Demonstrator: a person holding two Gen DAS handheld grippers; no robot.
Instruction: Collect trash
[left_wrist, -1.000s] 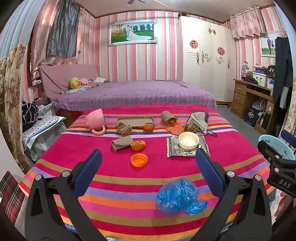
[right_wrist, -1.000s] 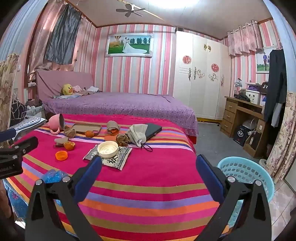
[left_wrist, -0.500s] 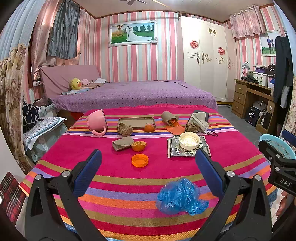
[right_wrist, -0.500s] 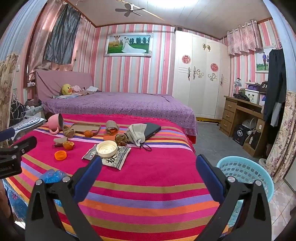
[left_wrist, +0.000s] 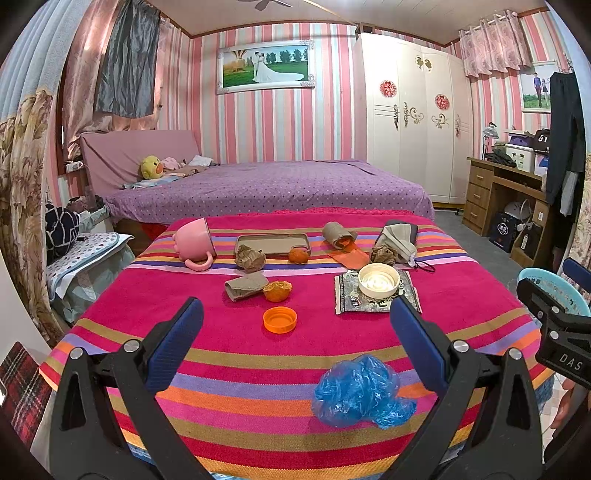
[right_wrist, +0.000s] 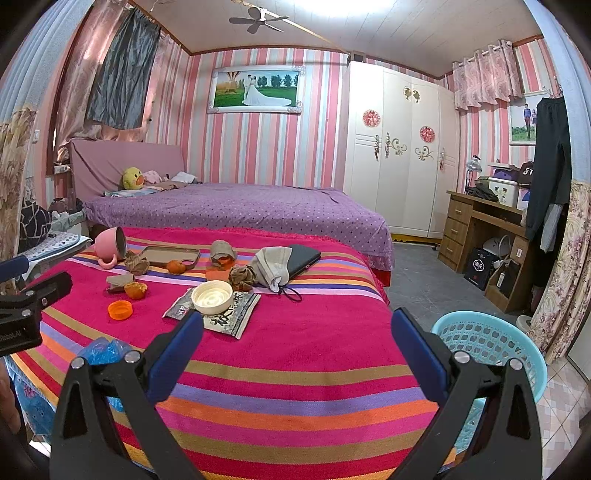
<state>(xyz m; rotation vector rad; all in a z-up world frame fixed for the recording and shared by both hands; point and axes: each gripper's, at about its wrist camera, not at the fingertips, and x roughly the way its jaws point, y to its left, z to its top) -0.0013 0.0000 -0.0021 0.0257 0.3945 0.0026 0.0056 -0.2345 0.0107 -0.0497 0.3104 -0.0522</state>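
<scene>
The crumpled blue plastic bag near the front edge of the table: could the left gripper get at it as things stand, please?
Probably yes. The left gripper is open and empty, and the blue plastic bag lies alone on the striped tablecloth just ahead of it, toward its right finger. Nothing lies between them.

The table wears a magenta cloth banded in orange, purple, olive and pink. Nearest its front edge lies a crumpled blue bag; behind that an orange cap, then a cream lid on a black-and-white printed packet. At the far left corner lies a pink cup
</scene>
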